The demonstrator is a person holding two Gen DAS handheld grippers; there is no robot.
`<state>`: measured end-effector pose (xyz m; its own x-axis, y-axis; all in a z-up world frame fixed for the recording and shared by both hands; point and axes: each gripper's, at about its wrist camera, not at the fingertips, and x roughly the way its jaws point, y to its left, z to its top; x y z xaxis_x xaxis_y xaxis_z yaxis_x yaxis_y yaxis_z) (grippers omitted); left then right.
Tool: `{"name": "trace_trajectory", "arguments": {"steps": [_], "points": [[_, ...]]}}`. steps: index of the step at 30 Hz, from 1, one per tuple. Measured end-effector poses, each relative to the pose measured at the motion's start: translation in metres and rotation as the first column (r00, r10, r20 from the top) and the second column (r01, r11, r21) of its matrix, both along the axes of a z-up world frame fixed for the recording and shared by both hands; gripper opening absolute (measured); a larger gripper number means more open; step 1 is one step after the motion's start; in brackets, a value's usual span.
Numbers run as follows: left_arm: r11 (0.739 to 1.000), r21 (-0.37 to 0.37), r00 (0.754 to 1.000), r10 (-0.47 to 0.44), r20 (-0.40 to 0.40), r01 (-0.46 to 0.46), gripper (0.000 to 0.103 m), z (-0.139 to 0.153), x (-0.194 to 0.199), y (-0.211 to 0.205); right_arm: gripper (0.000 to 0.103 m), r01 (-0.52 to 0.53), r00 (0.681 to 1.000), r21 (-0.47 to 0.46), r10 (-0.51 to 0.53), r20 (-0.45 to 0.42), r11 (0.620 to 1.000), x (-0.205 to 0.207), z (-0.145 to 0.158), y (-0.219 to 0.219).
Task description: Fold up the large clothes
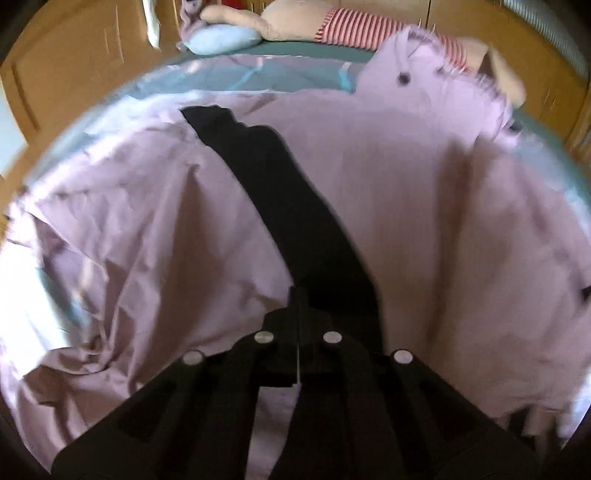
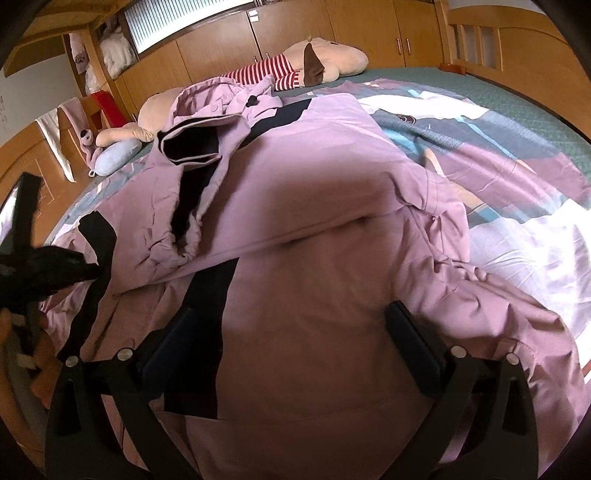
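Note:
A large lilac padded coat (image 2: pixel 314 206) with black lining and trim lies spread on the bed; it also fills the left wrist view (image 1: pixel 424 206). My left gripper (image 1: pixel 299 299) is shut on the coat's black front strip (image 1: pixel 280 177) and holds that edge. The left gripper also shows at the left edge of the right wrist view (image 2: pixel 79 271). My right gripper (image 2: pixel 291 325) is open just above the coat's body, one finger (image 2: pixel 410 332) on each side of the lilac cloth, holding nothing. The hood (image 2: pixel 229 99) lies bunched at the far end.
A patterned blanket (image 2: pixel 480 140) covers the green bed (image 2: pixel 535 99). A big plush toy in red stripes (image 2: pixel 314 66) and a pale blue cushion (image 2: pixel 114 155) lie at the bed's far side. Wooden wardrobes (image 2: pixel 295 26) and a headboard (image 2: pixel 517 44) surround it.

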<state>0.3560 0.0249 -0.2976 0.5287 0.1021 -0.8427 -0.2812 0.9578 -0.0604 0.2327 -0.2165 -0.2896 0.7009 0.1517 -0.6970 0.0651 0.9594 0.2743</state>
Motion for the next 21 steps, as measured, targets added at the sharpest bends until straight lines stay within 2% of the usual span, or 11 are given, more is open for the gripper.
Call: {"name": "trace_trajectory", "arguments": {"steps": [2,4,5,7,8,9,12,14,16,18,21], "points": [[0.993,-0.034,0.993,-0.113,0.036,0.114,0.01,0.014,-0.003,-0.016,0.102,0.0,1.0,0.005,0.0,0.002,1.0,0.0,0.0,0.0],[0.96,0.002,0.956,-0.28,0.086,0.281,0.039,0.034,-0.014,-0.053,0.102,0.0,1.0,0.009,0.0,0.004,1.0,-0.001,0.0,-0.001],[0.943,0.022,0.937,-0.333,0.106,0.332,0.074,0.041,-0.02,-0.067,0.102,0.0,1.0,0.011,0.0,0.006,1.0,-0.001,0.0,-0.001],[0.894,0.074,0.877,-0.448,0.173,0.442,0.096,0.054,-0.038,-0.102,0.102,0.0,1.0,0.013,0.0,0.007,1.0,-0.001,0.001,-0.001],[0.87,0.1,0.85,-0.493,0.185,0.483,0.096,0.056,-0.044,-0.12,0.102,0.0,1.0,0.013,0.0,0.007,1.0,-0.002,0.001,-0.001],[0.86,0.117,0.844,-0.509,0.17,0.496,0.096,0.054,-0.045,-0.13,0.102,0.0,1.0,0.013,0.0,0.007,1.0,-0.002,0.001,-0.001],[0.863,0.16,0.864,-0.495,0.089,0.478,0.087,0.029,-0.034,-0.149,0.102,0.0,1.0,0.013,0.0,0.007,1.0,-0.002,0.001,-0.001],[0.862,0.096,0.861,-0.504,0.062,0.498,0.075,0.016,-0.028,-0.148,0.102,0.0,1.0,0.013,0.0,0.008,1.0,-0.002,0.001,-0.001],[0.873,0.114,0.875,-0.482,0.055,0.474,0.065,0.01,-0.028,-0.14,0.102,-0.001,1.0,0.015,0.001,0.008,1.0,-0.002,0.001,-0.002],[0.887,0.157,0.89,-0.45,0.073,0.435,0.047,0.014,-0.032,-0.136,0.102,-0.002,1.0,0.017,0.001,0.01,1.0,-0.002,0.001,-0.002],[0.926,0.082,0.92,-0.376,0.114,0.368,0.039,0.023,-0.026,-0.109,0.102,-0.003,1.0,0.022,0.002,0.013,1.0,-0.003,0.002,-0.003]]}}
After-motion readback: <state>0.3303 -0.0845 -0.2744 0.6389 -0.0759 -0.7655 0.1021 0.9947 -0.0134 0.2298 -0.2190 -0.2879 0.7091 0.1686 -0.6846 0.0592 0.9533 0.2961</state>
